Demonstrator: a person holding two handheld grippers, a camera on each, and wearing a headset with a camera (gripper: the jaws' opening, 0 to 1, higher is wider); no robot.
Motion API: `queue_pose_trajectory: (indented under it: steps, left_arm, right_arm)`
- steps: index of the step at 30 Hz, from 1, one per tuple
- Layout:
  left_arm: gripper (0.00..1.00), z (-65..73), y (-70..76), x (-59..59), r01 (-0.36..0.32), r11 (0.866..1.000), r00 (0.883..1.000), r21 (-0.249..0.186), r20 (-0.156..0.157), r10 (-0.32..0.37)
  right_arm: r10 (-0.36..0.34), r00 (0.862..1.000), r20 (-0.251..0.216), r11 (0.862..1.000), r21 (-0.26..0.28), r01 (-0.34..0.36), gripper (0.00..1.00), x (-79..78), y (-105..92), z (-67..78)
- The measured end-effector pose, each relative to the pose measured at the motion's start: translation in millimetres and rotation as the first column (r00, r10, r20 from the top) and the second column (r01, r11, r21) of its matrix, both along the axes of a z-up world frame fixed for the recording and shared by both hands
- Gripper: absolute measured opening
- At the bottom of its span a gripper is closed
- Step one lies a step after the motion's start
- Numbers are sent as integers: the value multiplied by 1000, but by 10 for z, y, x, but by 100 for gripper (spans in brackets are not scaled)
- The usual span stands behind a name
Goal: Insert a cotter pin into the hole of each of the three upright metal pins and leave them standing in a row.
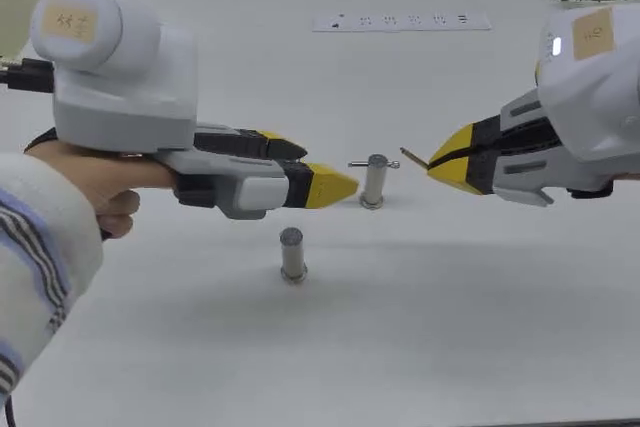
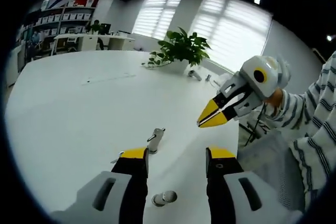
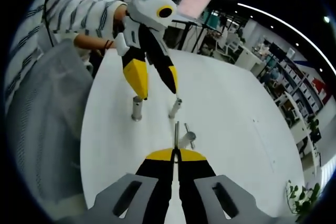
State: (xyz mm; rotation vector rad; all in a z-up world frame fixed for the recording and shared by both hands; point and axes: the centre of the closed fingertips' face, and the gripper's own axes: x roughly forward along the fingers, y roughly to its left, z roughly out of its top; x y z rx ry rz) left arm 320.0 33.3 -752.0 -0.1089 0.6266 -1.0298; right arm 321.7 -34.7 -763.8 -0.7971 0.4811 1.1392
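Your right fingers [image 3: 160, 156] clamp a slim metal cotter pin [image 1: 413, 157]; left fingers [image 2: 134, 154] stand open. A misaligned push can topple the grey upright metal pin [image 1: 291, 252].

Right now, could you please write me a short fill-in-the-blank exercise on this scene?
The left gripper has its jaws ___.
The right gripper is shut on a ___.
In the right gripper view, ___ metal pins stand upright.
Missing words: open; cotter pin; three.
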Motion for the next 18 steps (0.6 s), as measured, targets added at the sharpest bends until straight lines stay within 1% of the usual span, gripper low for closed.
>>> queue_pose_trajectory:
  steps: [1,2,4,7,8,10,11,12,15,16,17,18]
  left_arm:
    - [41,1,-17,-10,5,1000,1000,-4,-5,-5]
    - [40,-6,-46,-35,10,1000,1000,-10,-29,-10]
    - [37,-14,-96,-84,27,999,997,-22,-65,-29]
    - [32,-16,-149,-117,37,999,995,-34,-87,-40]
    - [31,-18,-176,-136,43,998,994,-38,-96,-47]
    - [26,-4,-213,-139,41,998,995,-48,-88,-45]
    - [24,3,-230,-137,37,998,995,-54,-90,-42]
    - [21,8,-255,-130,29,997,994,-66,-105,-35]
    - [20,1,-300,-119,20,997,992,-75,-126,-30]
    - [20,-7,-312,-129,20,997,990,-79,-141,-31]
    - [19,-21,-330,-148,23,996,986,-88,-162,-38]
    - [17,-31,-339,-157,23,996,984,-90,-173,-38]
  right_arm:
    - [1,1000,4,1000,3,-1,3,-8,11,-2]
    - [5,1000,9,1000,1,-5,3,-22,22,-13]
    - [14,1000,21,1000,-2,-14,3,-48,49,-22]
    - [25,999,26,1000,-7,-24,3,-88,83,-41]
    - [27,999,22,1000,0,-27,3,-102,105,-53]
    - [30,999,20,1000,0,-30,3,-119,135,-80]
    - [34,999,21,999,0,-34,3,-128,147,-89]
    - [36,999,19,999,3,-36,3,-148,170,-93]
    - [43,999,24,999,4,-43,3,-170,205,-95]
    - [44,999,27,999,3,-44,3,-172,210,-92]
    - [45,998,32,999,3,-45,3,-171,216,-86]
    - [47,998,33,999,1,-47,3,-174,221,-86]
